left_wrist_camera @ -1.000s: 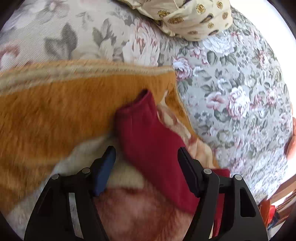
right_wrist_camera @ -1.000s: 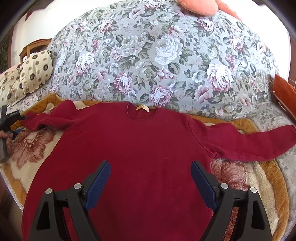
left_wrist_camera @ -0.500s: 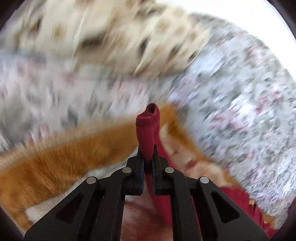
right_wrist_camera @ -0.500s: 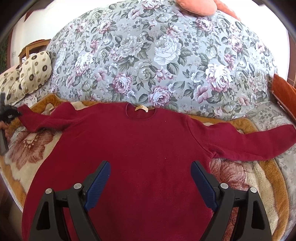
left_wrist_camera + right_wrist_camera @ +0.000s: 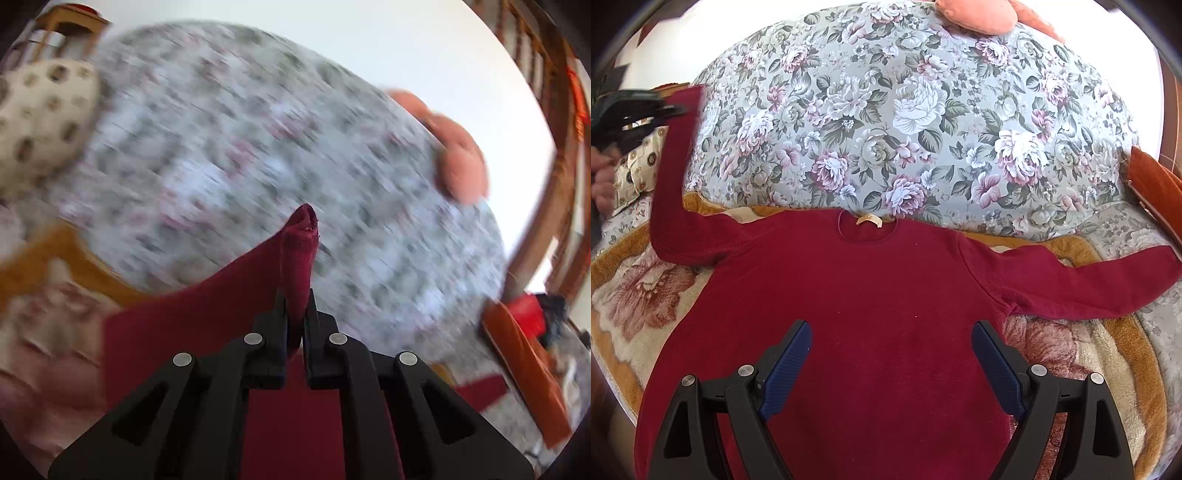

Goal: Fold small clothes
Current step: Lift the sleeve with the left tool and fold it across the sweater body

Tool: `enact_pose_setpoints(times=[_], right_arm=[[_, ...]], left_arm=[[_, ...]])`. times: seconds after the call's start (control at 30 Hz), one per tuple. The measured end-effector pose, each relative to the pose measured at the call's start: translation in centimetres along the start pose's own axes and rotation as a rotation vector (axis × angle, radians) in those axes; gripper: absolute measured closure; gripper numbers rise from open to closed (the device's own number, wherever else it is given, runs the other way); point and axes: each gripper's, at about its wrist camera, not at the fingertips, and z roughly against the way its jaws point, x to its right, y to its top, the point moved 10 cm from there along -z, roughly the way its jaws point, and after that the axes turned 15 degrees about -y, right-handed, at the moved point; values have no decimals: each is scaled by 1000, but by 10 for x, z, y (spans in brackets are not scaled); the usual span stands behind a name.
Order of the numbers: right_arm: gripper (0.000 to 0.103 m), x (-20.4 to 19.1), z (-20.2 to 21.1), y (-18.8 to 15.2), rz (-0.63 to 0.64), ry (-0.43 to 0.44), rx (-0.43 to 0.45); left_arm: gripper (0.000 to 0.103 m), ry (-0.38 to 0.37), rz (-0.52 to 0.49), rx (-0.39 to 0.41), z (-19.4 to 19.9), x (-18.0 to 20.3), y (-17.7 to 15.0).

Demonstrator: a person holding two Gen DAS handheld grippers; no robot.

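Note:
A dark red long-sleeved sweater (image 5: 871, 295) lies flat, front down, neck away from me, on an orange and cream flowered blanket (image 5: 639, 295). My left gripper (image 5: 295, 306) is shut on the cuff of the sweater's left sleeve (image 5: 299, 251) and holds it lifted; in the right wrist view that gripper (image 5: 676, 109) is high at the far left with the sleeve (image 5: 670, 166) hanging from it. My right gripper (image 5: 892, 354) is open and empty, hovering over the sweater's lower body. The right sleeve (image 5: 1089, 277) lies stretched out flat.
A large grey floral cushion (image 5: 905, 122) rises behind the sweater. A cream spotted pillow (image 5: 40, 122) is at the left, a salmon pillow (image 5: 975, 14) on top, an orange cushion (image 5: 1156, 184) at the right. Wooden furniture (image 5: 546, 206) stands at the far right.
My left gripper shut on the left sleeve cuff, then lifted it up off the blanket and swung toward the sweater. My right gripper has stayed still and open.

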Motion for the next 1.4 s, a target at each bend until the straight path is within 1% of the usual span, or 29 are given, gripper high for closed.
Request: enact_pose_setpoints(times=[0.03, 0.07, 0.13, 0.23, 0.27, 0.3, 0.33, 0.37, 0.43, 0.47, 0.53, 0.63, 0.67, 0.73, 0.77, 0.8, 0.87, 0.9, 1.03, 1.07, 1.1, 1.13, 1.17, 1.2, 1.23, 1.27, 1.3, 1.37, 1.4], right_arm=[[17, 1, 0, 0, -4, 3, -2], [17, 2, 0, 1, -13, 23, -12], [17, 9, -1, 8, -71, 101, -23], [16, 30, -7, 37, -191, 203, -34], [16, 31, -10, 44, -221, 235, -46], [16, 32, -17, 51, -274, 303, -83], [16, 28, -25, 55, -311, 364, -128], [16, 18, -37, 57, -357, 463, -196], [16, 1, -56, 55, -416, 579, -299], [16, -7, -66, 50, -444, 605, -348], [16, -22, -82, 44, -484, 659, -417], [16, -37, -98, 37, -556, 706, -480], [16, -40, -100, 36, -586, 723, -493], [16, -44, -101, 38, -624, 774, -509], [16, -49, -101, 37, -627, 785, -529], [16, -49, -102, 34, -617, 776, -539], [16, -53, -105, 28, -585, 749, -559], [17, -54, -107, 23, -573, 733, -573], [23, -51, -108, 15, -551, 736, -562], [32, -50, -106, 13, -543, 733, -560], [50, -50, -105, 11, -522, 721, -556], [61, -52, -103, 8, -493, 721, -554], [85, -54, -103, 4, -448, 707, -551], [95, -53, -104, 0, -404, 678, -541], [95, -51, -105, 1, -332, 625, -511], [95, -48, -104, 10, -257, 578, -453], [96, -45, -103, 18, -215, 552, -411], [96, -29, -107, 46, -158, 485, -327], [96, -20, -110, 56, -153, 460, -308]], left_arm=[[98, -23, 1, -27, -16, 16, -22], [98, -33, 3, -49, -26, 24, -37], [98, -48, 4, -98, -47, 40, -77], [98, -39, -7, -156, -57, 52, -123], [98, -26, -14, -185, -61, 53, -141], [98, -19, -19, -202, -60, 53, -152], [98, -20, -23, -220, -62, 54, -163], [98, -18, -33, -247, -66, 55, -173], [98, -15, -47, -283, -69, 56, -187], [98, -27, -46, -303, -71, 56, -193], [98, -48, -41, -363, -76, 58, -207], [97, -64, -31, -427, -76, 57, -226], [95, -66, -30, -452, -74, 57, -233], [92, -67, -28, -474, -70, 57, -241], [87, -73, -26, -487, -67, 57, -246], [84, -80, -22, -492, -64, 58, -249], [84, -95, -15, -497, -54, 59, -253], [80, -103, -6, -496, -48, 59, -254], [70, -100, 51, -459, -31, 51, -247], [68, -91, 78, -437, -27, 45, -245], [67, -86, 100, -422, -24, 41, -243], [67, -82, 130, -404, -22, 35, -242], [67, -75, 152, -395, -21, 30, -241], [67, -59, 178, -386, -18, 23, -241], [67, -52, 198, -377, -17, 19, -241], [68, -54, 224, -361, -15, 14, -240], [68, -51, 233, -353, -13, 12, -240], [68, -50, 254, -349, -14, 8, -242], [68, -50, 257, -351, -14, 7, -243]])
